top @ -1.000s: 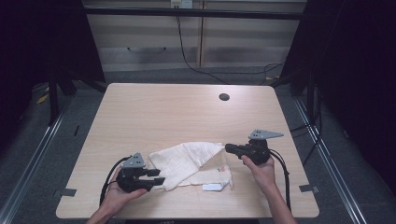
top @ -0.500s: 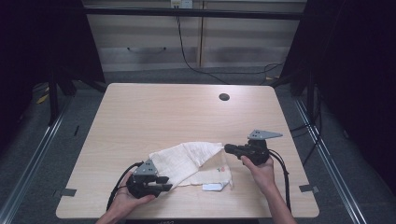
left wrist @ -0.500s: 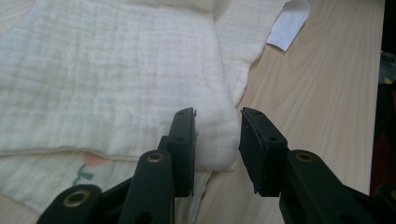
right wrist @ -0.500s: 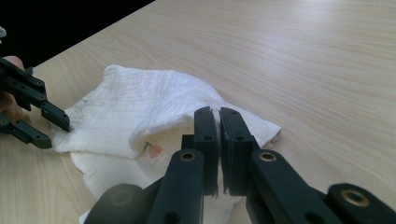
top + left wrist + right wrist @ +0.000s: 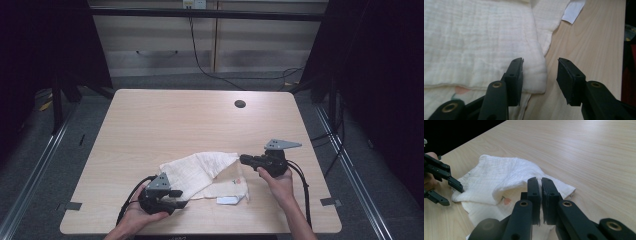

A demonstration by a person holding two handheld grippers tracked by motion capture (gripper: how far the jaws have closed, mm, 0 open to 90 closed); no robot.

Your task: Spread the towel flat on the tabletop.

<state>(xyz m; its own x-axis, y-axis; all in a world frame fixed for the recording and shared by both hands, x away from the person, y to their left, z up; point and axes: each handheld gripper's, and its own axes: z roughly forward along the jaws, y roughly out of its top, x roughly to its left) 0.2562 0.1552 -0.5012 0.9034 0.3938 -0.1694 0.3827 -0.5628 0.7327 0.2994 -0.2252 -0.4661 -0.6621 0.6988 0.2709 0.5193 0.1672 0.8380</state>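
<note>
Cloth (image 5: 202, 172) lies half-folded near the table's (image 5: 165, 125) front edge: my right tongs (image 5: 541, 185) are clamped on its far corner, my left tongs (image 5: 540, 72), jaws just opening, stand apart around the folded near corner, so I judge flattening unfinished.

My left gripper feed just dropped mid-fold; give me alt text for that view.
The left claw is open, with a thick folded corner of the white cloth lying against one jaw and bare table under the other. A white label sticks out from the cloth's far edge.
</note>
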